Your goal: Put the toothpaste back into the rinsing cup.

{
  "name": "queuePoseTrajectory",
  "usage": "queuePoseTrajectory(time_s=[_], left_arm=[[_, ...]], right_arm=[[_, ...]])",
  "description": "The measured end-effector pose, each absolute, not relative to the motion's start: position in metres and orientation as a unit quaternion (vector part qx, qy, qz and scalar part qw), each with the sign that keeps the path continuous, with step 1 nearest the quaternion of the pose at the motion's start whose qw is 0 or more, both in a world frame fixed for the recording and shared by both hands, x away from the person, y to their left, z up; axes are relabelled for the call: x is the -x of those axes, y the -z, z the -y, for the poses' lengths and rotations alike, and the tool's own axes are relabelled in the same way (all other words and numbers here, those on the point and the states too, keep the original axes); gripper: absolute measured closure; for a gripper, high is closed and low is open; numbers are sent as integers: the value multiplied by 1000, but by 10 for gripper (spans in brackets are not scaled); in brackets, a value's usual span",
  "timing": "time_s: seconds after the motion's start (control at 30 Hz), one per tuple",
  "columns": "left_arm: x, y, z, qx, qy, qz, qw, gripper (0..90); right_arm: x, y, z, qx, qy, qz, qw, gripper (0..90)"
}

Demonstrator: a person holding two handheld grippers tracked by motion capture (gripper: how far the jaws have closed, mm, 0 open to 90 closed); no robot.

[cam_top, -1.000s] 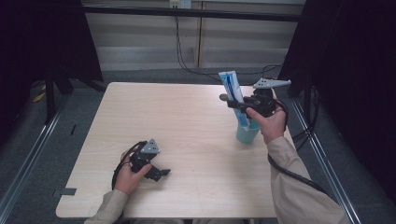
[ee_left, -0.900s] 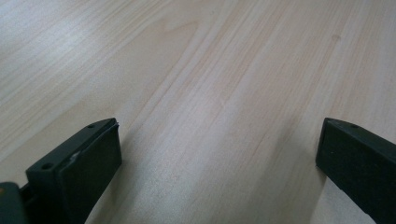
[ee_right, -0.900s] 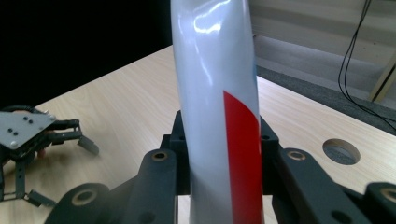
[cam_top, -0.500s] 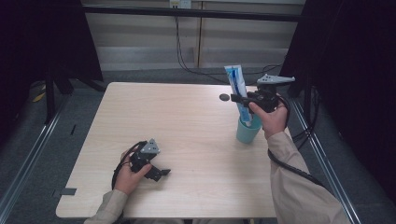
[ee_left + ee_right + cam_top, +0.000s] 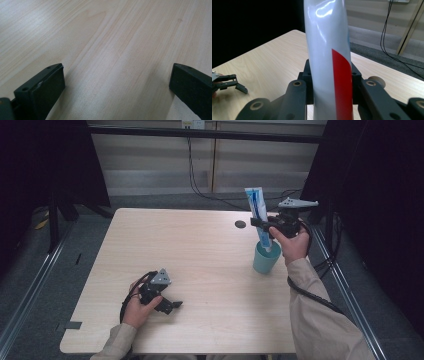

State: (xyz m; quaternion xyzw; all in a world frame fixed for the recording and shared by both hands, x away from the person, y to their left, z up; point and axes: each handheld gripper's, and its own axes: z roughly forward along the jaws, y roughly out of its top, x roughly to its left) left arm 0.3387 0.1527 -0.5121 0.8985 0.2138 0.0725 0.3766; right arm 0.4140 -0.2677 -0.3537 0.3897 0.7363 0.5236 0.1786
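High view: right hand point(image 5: 292, 244) raised, tube point(image 5: 258, 215) upright.

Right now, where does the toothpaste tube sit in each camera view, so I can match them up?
High view: the toothpaste tube stands upright at right of centre, its lower end in the teal cup, clamped by the right gripper.
Right gripper view: the tube rises through the centre between the jaws.
Left gripper view: only the wooden table lies between the open jaws.
Shared landmark: the table.
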Motion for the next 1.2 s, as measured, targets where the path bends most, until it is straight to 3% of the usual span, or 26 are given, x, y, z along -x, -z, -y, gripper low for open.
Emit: queuePoseTrajectory(time_s=[1.2], left_arm=[[-339, 512, -153, -899, -71, -214, 376, 0]], right_arm=[[-418, 392, 294, -424, -514, -716, 210, 676]])
